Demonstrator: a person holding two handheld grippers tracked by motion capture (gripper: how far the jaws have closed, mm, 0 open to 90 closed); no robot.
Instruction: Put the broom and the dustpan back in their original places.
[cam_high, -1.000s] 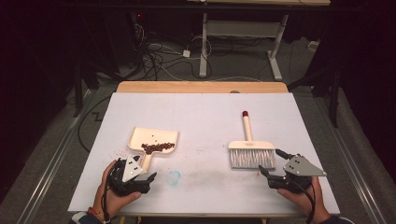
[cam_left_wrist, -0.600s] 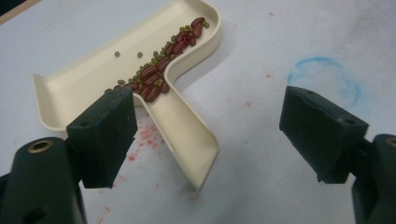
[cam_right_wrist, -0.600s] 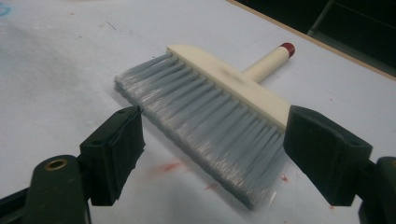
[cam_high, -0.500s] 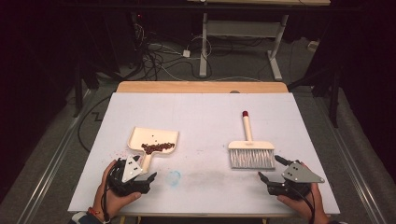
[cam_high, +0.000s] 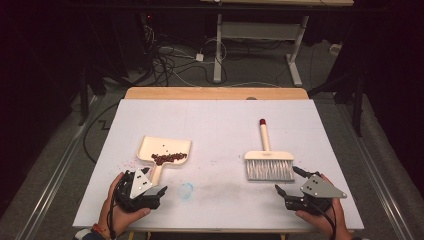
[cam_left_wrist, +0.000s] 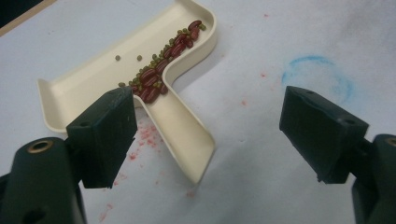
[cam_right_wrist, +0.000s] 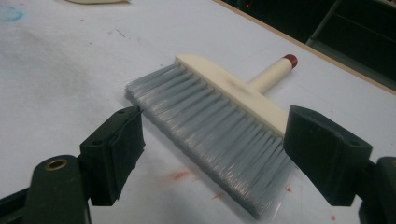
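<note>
A cream dustpan (cam_high: 165, 148) lies at the table's left with red and green beans (cam_high: 169, 158) heaped at its back wall. My left gripper (cam_high: 152, 184) stands open just short of the pan's handle. In the left gripper view the handle (cam_left_wrist: 182, 135) runs between my jaws, untouched, and the beans (cam_left_wrist: 163, 65) lie beyond. A brush (cam_high: 268, 159) with grey bristles and a red-tipped cream handle lies at the right. My right gripper (cam_high: 286, 180) is open on the near side of the bristles. The bristles (cam_right_wrist: 219, 121) span the gap ahead of the right gripper (cam_right_wrist: 215, 140).
A blue ring mark (cam_high: 186, 190) and faint red smudges (cam_left_wrist: 144, 135) stain the white table top (cam_high: 220, 125). A wooden strip (cam_high: 215, 93) edges the far side. Cables and desk legs stand on the floor beyond.
My right gripper has drawn back toward the near edge, a little away from the brush. The left gripper, dustpan and brush have stayed put.
</note>
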